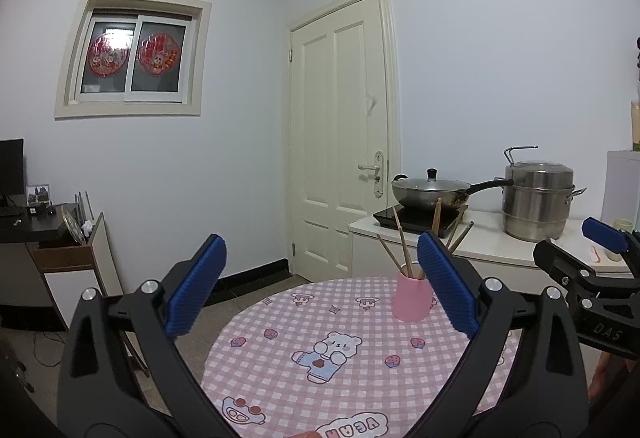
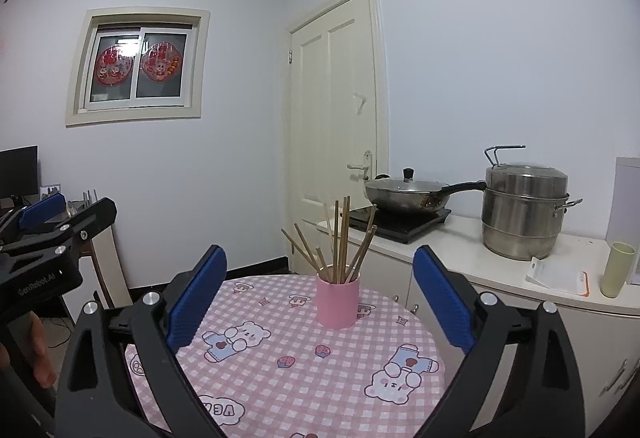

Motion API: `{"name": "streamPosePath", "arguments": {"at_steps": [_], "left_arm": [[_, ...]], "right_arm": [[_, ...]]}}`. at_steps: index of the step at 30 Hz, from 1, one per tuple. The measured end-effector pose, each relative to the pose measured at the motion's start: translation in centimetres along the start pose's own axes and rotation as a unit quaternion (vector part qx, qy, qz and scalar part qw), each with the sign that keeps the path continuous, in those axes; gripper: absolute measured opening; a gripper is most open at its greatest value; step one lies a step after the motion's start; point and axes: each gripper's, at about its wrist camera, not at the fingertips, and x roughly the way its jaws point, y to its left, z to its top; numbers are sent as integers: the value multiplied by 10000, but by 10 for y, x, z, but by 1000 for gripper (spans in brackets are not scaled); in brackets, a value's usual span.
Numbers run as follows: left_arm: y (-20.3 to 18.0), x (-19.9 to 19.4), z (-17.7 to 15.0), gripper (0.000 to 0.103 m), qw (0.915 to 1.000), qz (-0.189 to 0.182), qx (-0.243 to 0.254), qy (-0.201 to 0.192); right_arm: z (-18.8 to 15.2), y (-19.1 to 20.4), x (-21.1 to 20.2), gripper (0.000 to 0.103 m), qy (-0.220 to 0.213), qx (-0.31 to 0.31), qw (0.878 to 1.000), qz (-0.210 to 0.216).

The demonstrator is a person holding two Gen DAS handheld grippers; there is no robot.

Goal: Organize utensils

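Observation:
A pink cup [image 2: 338, 302] stands upright on the round table with the pink checked cloth [image 2: 304, 378]. Several wooden chopsticks [image 2: 340, 238] stand in it, fanned out. It also shows in the left wrist view [image 1: 412, 298], partly behind my left gripper's right finger, with chopsticks [image 1: 402, 246] sticking up. My left gripper [image 1: 320, 286] is open and empty, above the table's near side, left of the cup. My right gripper [image 2: 320, 296] is open and empty, with the cup seen between its blue pads [image 2: 444, 302] but farther away.
A counter [image 2: 480, 258] at right holds an induction hob with a lidded wok [image 2: 408, 194], a steel steamer pot [image 2: 524, 214], a green cup [image 2: 618, 270] and a notepad. A closed door [image 2: 336, 126] is behind. A desk and cabinet [image 1: 60, 250] stand at left.

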Motion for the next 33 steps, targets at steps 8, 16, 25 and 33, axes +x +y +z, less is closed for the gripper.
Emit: {"name": "streamPosePath", "arguments": {"at_steps": [8, 16, 25, 33], "left_arm": [[2, -1, 2, 95, 10000, 14, 13, -65], [3, 1, 2, 96, 9999, -4, 26, -98], [7, 6, 0, 96, 10000, -30, 13, -42], [8, 7, 0, 96, 10000, -49, 9, -22]], "right_arm": [[0, 1, 0, 94, -22, 0, 10000, 5], [0, 2, 3, 95, -20, 4, 10000, 38], [-1, 7, 4, 95, 9, -28, 10000, 51], [-1, 9, 5, 95, 26, -32, 10000, 58]]}}
